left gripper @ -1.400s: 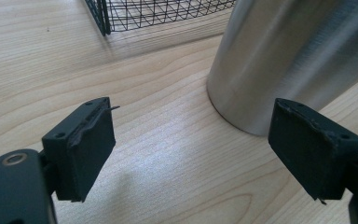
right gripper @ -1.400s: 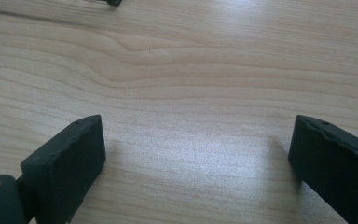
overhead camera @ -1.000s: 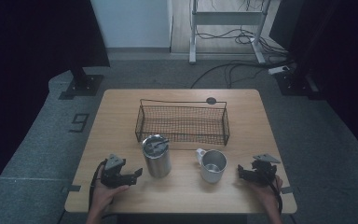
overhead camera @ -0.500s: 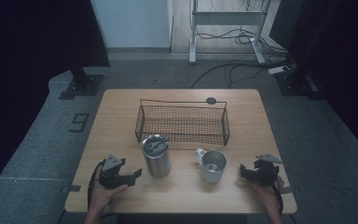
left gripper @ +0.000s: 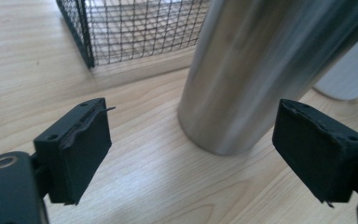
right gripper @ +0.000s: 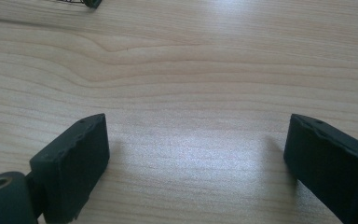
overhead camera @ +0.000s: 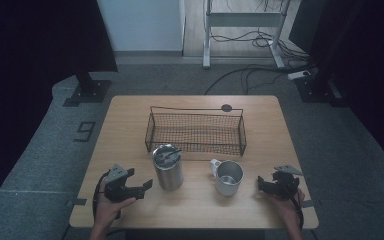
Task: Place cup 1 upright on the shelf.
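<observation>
I see left hand-held gripper spread, tumbler just ahead, untouched | right hand-held gripper spread over bare bench, mug beside

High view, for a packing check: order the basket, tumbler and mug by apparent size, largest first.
1. Basket, clearly the largest.
2. Tumbler, taller than the mug.
3. Mug, the smallest, though its rim looks about as wide as the tumbler's.

wire basket, steel tumbler, mug
</observation>
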`<act>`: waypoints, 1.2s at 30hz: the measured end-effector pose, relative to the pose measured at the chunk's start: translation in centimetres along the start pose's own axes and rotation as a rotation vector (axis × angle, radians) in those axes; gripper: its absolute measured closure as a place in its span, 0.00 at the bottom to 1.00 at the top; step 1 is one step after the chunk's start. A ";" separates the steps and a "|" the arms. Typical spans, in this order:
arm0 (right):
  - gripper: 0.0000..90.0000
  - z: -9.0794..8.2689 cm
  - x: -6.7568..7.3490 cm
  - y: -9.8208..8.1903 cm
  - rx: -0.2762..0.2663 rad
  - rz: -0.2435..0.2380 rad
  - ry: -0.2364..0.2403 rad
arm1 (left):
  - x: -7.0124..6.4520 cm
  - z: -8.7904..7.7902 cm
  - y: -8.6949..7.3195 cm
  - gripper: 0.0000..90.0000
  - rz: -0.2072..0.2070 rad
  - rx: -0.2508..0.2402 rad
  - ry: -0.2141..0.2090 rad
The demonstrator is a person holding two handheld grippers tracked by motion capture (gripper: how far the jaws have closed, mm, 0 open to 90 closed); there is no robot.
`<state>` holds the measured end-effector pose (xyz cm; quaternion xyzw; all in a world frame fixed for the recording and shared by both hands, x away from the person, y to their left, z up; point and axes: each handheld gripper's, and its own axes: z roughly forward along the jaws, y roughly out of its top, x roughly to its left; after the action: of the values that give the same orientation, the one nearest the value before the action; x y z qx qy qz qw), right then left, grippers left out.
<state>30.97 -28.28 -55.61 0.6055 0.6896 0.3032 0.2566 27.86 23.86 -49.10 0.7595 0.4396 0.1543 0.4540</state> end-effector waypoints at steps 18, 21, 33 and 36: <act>0.08 0.0 0.0 0.0 -0.001 0.002 -0.003 | -1.8 -0.9 2.6 0.01 0.001 -0.053 -0.072; 0.08 0.0 0.0 0.0 -0.002 0.002 -0.003 | -2.2 -0.9 3.3 0.00 0.024 -0.044 -0.095; 0.09 0.0 0.0 0.0 -0.002 0.005 -0.005 | -2.8 0.0 4.7 0.00 0.027 -0.052 -0.084; 0.10 -0.1 0.0 0.0 -0.004 0.010 -0.009 | -2.9 0.4 4.7 0.00 0.019 -0.049 -0.084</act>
<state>30.90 -28.29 -55.59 0.6098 0.6849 0.3029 0.2595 28.99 20.31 -44.95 0.7581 0.4091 0.1371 0.4890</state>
